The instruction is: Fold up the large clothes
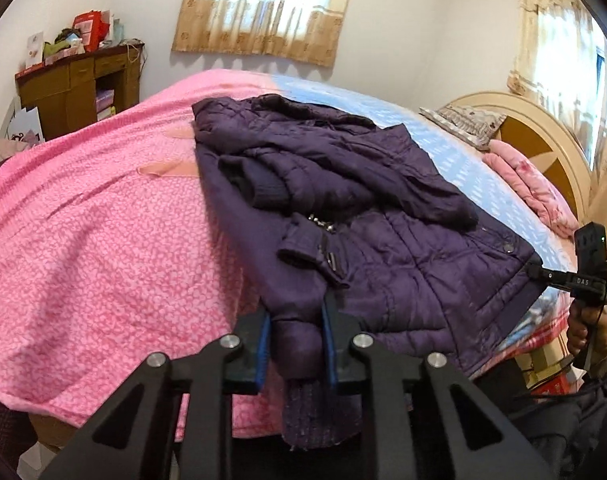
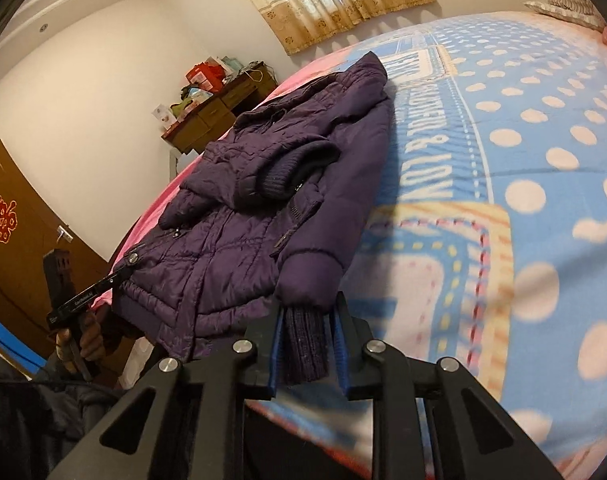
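Purple padded jacket (image 1: 343, 200) lies on our bed (image 1: 103, 220), hem at the near edge. Our left gripper (image 1: 295, 344) pinches one knit cuff (image 1: 303, 400); our right gripper (image 2: 307, 344) pinches the other cuff (image 2: 305, 344).

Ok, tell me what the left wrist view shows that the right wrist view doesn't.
Only the left wrist view: the pink quilt, the bed's headboard, folded pink bedding, and the left gripper closed on the jacket's hem corner.

Only the right wrist view: a brown door with a red decoration, the blue dotted sheet's lettering, and the right gripper closed on a knit cuff.

Both: the purple jacket on the bed, the cluttered wooden desk, curtains.
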